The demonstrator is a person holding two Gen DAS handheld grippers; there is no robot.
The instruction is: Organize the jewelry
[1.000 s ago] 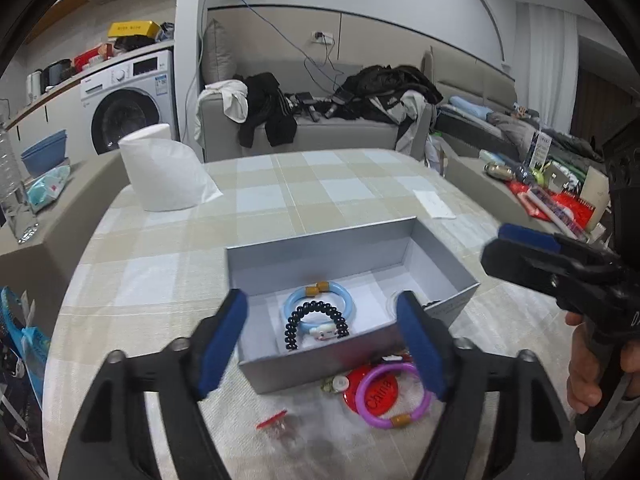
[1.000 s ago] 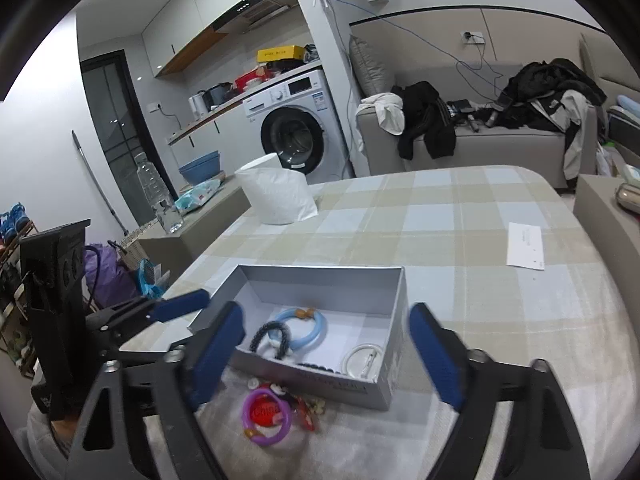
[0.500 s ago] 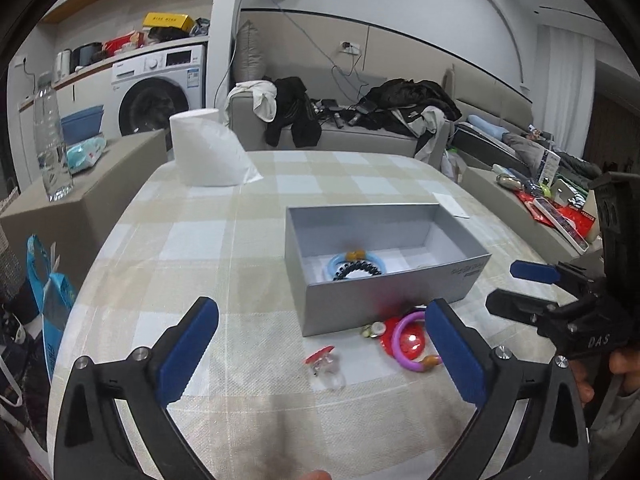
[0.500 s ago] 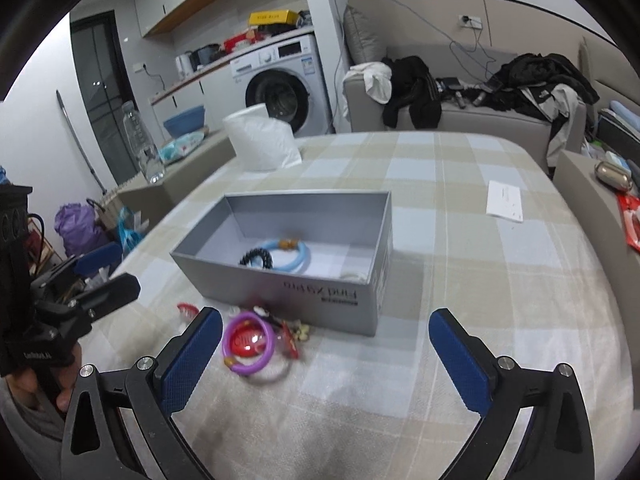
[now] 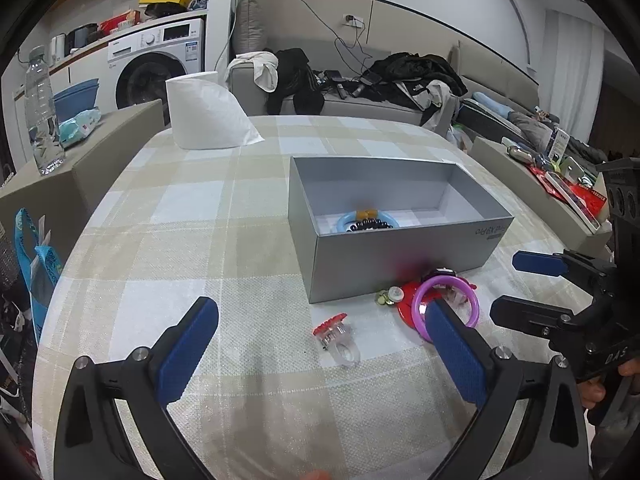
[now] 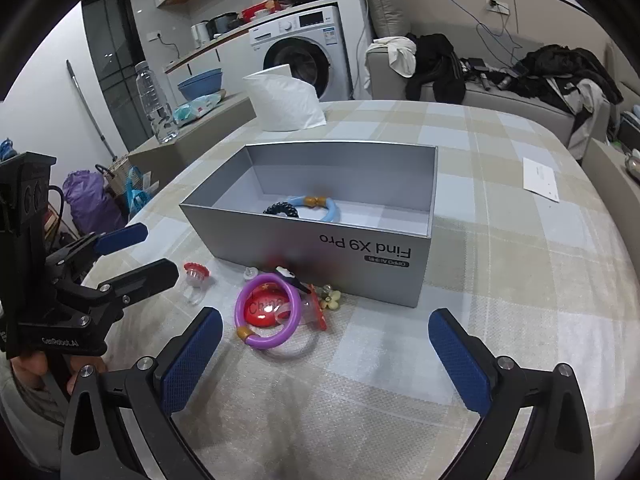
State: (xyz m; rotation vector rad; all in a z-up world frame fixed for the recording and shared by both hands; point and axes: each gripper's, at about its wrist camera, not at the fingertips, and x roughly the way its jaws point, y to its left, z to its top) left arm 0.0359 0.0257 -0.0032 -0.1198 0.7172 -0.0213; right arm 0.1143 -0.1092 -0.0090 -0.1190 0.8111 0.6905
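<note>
Both jaws stand spread and empty: left hand-held gripper, right hand-held gripper. One grey box on the checked surface holds two bracelets: blue bracelet, black bracelet. At its 6 o'clock lie one purple bangle and one red-topped ring.

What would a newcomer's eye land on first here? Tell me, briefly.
Probably the open grey box in the middle of the checked tablecloth, with a blue bangle and a black coiled band inside. Next, the bright clutter in front of it: a purple bangle lying over a red disc, and a red-topped clear ring to its left. Both the left gripper and the right gripper hover open above these.
</note>
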